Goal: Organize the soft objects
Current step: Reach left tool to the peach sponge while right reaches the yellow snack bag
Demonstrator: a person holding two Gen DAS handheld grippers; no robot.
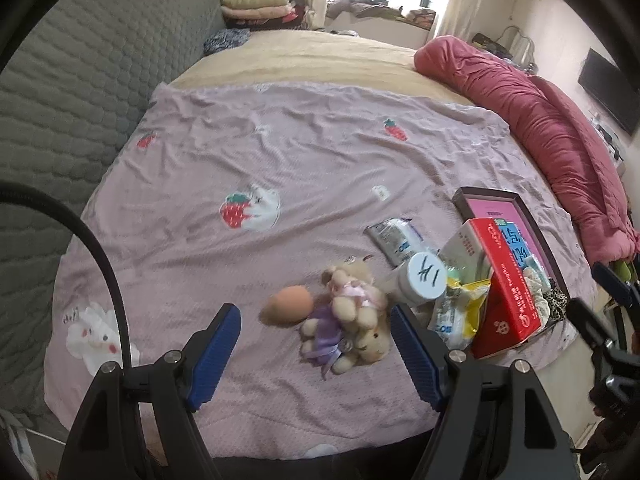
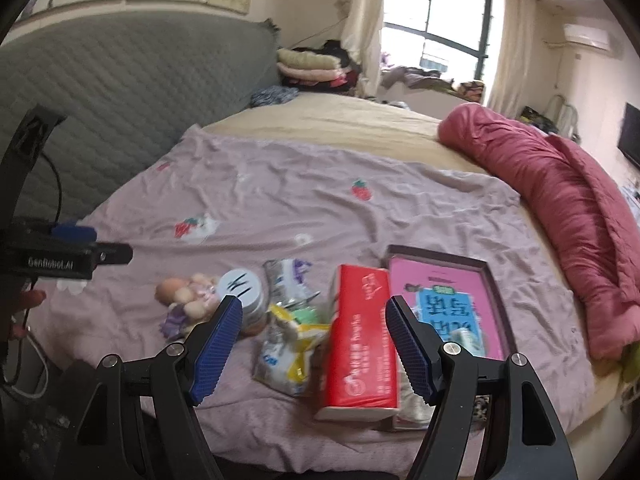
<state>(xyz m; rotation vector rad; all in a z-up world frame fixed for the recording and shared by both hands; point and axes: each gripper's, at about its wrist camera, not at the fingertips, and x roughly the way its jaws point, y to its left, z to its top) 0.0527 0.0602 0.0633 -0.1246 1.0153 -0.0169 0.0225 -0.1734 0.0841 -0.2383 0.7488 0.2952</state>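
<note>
A pile of small things lies on a lilac blanket [image 1: 248, 152] on a bed. Two plush bears [image 1: 352, 312], one in a purple dress, lie beside an orange egg-shaped sponge [image 1: 290, 304]. My left gripper [image 1: 316, 316] hovers open over them, holding nothing. A red tissue pack [image 2: 358, 340] leans on a dark box [image 2: 496, 280] with a pink printed inside. My right gripper [image 2: 314, 308] stands open above the red pack and a crumpled yellow-and-clear packet [image 2: 292, 348]. A white jar lid [image 2: 242, 284] with black marks sits between the bears [image 2: 188, 296] and the packets.
A rolled pink quilt [image 1: 552, 136] runs along the right side of the bed. A grey quilted headboard [image 1: 68, 92] stands to the left. Folded blankets [image 1: 256, 4] are stacked far back. A wipes packet [image 1: 396, 236] lies behind the jar. The left gripper's body [image 2: 52, 256] shows at the left edge.
</note>
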